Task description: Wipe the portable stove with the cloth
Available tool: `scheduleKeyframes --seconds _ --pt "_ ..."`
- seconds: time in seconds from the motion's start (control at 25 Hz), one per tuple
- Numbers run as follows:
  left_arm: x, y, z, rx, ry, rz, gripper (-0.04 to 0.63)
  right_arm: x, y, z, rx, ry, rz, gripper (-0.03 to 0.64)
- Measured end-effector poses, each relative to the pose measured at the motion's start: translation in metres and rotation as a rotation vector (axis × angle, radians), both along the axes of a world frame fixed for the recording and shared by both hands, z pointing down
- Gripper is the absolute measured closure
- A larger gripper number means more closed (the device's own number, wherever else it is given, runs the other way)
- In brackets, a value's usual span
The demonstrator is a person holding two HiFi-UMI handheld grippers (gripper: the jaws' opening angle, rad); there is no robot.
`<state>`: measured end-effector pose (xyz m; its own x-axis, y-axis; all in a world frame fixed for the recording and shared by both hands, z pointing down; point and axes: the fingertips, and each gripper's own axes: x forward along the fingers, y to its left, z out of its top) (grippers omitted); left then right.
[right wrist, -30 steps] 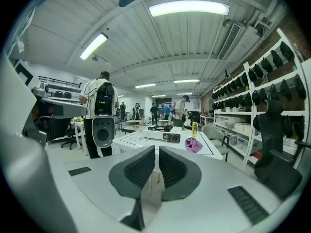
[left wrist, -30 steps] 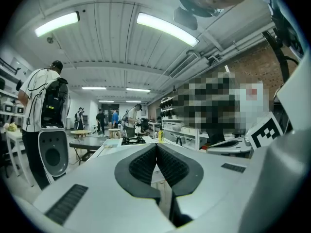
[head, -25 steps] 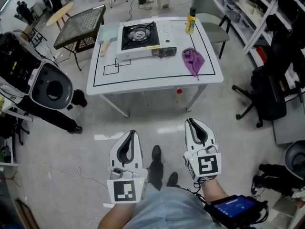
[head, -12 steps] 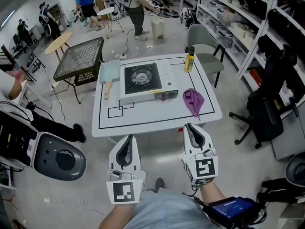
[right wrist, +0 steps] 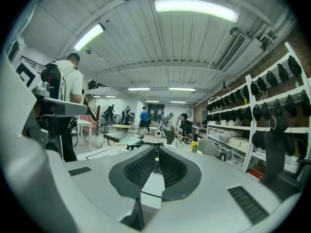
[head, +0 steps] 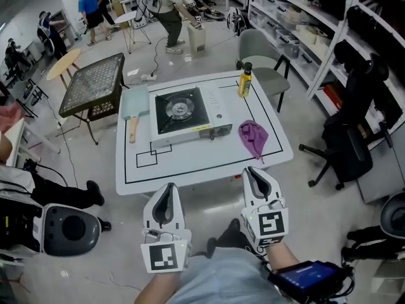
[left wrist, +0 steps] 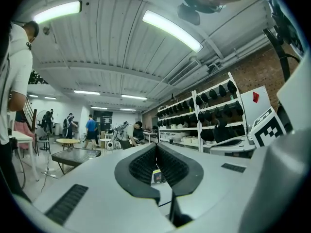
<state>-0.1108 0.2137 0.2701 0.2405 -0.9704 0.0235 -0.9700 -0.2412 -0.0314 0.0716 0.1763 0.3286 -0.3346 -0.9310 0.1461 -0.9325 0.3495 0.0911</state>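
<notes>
The portable stove (head: 180, 110) sits on the white table (head: 196, 160), silver with a black burner top. A crumpled purple cloth (head: 253, 137) lies to its right, near the table's right edge. Both grippers hang in front of the table's near edge, apart from everything on it. My left gripper (head: 168, 189) is shut and holds nothing. My right gripper (head: 253, 171) is also shut and empty, with its tip just short of the table edge below the cloth. In the right gripper view the stove's grate (right wrist: 141, 144) shows past the closed right gripper (right wrist: 156, 149). The left gripper (left wrist: 156, 148) points level over the table.
A yellow bottle (head: 243, 81) stands at the table's far right and a pale blue board with a wooden handle (head: 134, 103) lies left of the stove. A mesh-topped table (head: 92, 84), grey chair (head: 259, 49), black office chair (head: 351, 138), shelves and people surround the table.
Both grippers have come forward to the table's near edge, and the table now lies closer in the head view. Both pairs of jaws stay shut.
</notes>
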Motion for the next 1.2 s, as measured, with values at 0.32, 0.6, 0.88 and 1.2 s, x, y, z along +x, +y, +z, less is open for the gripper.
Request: scheduleKeyframes --seconds 0.32,0.6,0.88,1.2 --pt "0.018 -0.045 0.028 -0.063 0.001 0.031 0.577 0.018 -0.035 0.036 -0.08 -0.007 0.029 0.563" --pt "0.049 -0.117 0.048 -0.091 -0.032 0.068 0.577 0.046 -0.102 0.068 -0.13 -0.019 0.041 0.562" --pt "0.073 -0.186 0.027 -0.059 -0.049 0.05 0.577 0.069 -0.181 0.042 -0.083 -0.051 0.027 0.563" --pt "0.083 -0.225 -0.015 0.041 -0.04 0.008 0.577 0.086 -0.236 -0.003 0.024 -0.02 0.004 0.561"
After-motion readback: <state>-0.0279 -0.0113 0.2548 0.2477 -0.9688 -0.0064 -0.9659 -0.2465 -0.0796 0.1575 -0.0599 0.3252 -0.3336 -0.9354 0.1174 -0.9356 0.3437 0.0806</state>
